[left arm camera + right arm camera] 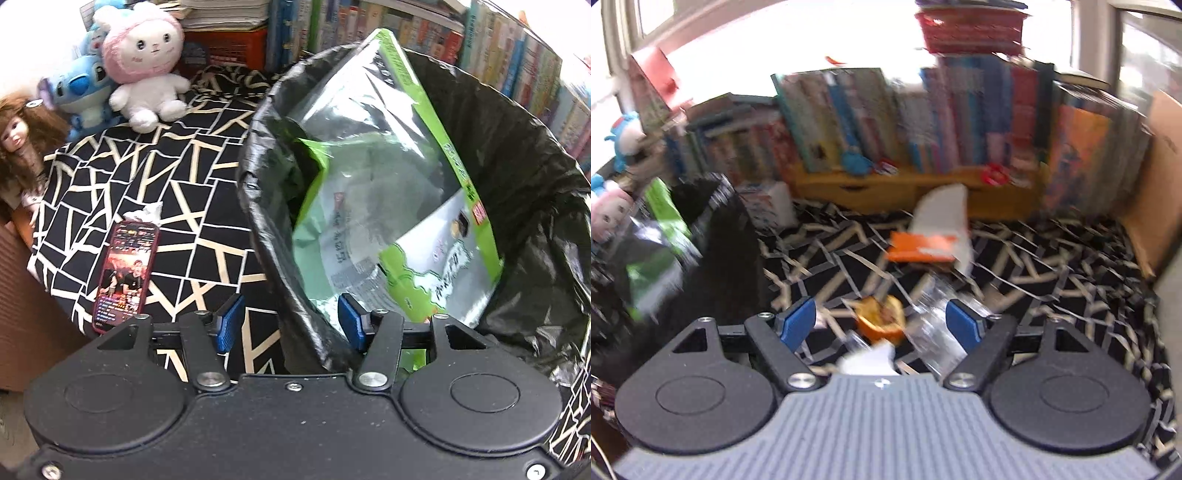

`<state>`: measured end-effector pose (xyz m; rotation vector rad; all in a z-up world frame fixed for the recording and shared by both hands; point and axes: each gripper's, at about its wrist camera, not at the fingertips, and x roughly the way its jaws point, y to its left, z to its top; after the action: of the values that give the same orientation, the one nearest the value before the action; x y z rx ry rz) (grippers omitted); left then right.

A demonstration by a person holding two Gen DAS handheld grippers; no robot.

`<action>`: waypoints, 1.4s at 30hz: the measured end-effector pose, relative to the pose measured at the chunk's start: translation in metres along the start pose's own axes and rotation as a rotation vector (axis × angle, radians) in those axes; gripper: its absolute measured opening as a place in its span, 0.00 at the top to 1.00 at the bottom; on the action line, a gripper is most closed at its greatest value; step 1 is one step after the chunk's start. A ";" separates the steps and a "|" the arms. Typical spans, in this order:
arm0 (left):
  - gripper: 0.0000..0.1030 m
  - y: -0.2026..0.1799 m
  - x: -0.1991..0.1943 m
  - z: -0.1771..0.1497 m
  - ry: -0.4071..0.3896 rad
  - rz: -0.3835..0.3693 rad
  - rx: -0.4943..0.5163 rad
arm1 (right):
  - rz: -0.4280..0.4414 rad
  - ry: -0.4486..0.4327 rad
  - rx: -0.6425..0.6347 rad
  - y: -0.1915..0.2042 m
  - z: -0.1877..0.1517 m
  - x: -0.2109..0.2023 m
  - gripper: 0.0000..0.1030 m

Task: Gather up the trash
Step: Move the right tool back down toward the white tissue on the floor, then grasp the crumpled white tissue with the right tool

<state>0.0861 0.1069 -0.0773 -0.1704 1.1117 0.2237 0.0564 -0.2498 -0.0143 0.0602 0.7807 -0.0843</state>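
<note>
In the left wrist view we see a phone (125, 275) at lower left on the patterned cloth (177, 184), then our left gripper (288, 325) with jaws apart, straddling the rim of the black-lined bin (280, 229); the green-and-silver pouch (388, 206) stands inside at centre right. In the blurred right wrist view our right gripper (881, 326) gapes wide, empty (an orange peel (881, 319) lies on the cloth between its pads).

beside the black-lined trash bin (535, 206): one green foil snack bag (388, 206) inside it, one phone (125, 273), one crumpled tissue (146, 212), three plush toys (147, 70), one doll (18, 147); farther off, one orange peel (881, 317), one orange packet (921, 249), one clear plastic bottle (938, 328)
</note>
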 end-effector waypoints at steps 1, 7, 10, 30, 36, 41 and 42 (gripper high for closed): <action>0.49 -0.002 0.000 0.000 0.002 -0.001 0.012 | -0.022 0.007 -0.001 -0.003 -0.006 0.000 0.17; 0.47 -0.008 0.002 -0.009 0.011 -0.021 0.019 | -0.095 0.060 0.006 -0.021 -0.042 0.005 0.17; 0.47 -0.012 0.001 -0.012 0.009 -0.020 0.025 | -0.114 0.087 0.006 -0.021 -0.058 0.011 0.17; 0.64 -0.026 0.018 -0.011 0.053 0.004 0.029 | 0.009 0.229 -0.225 0.038 -0.142 0.046 0.13; 0.68 -0.030 0.024 -0.010 0.067 0.018 0.043 | -0.076 0.183 -0.194 0.036 -0.138 0.051 0.10; 0.71 -0.030 0.027 -0.008 0.075 0.027 0.042 | -0.195 0.180 -0.150 0.020 -0.131 0.059 0.09; 0.71 -0.030 0.027 -0.008 0.077 0.029 0.045 | -0.211 0.191 -0.138 0.015 -0.131 0.061 0.09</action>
<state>0.0988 0.0781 -0.1048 -0.1241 1.1949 0.2190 0.0098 -0.2267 -0.1498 -0.1468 0.9801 -0.2267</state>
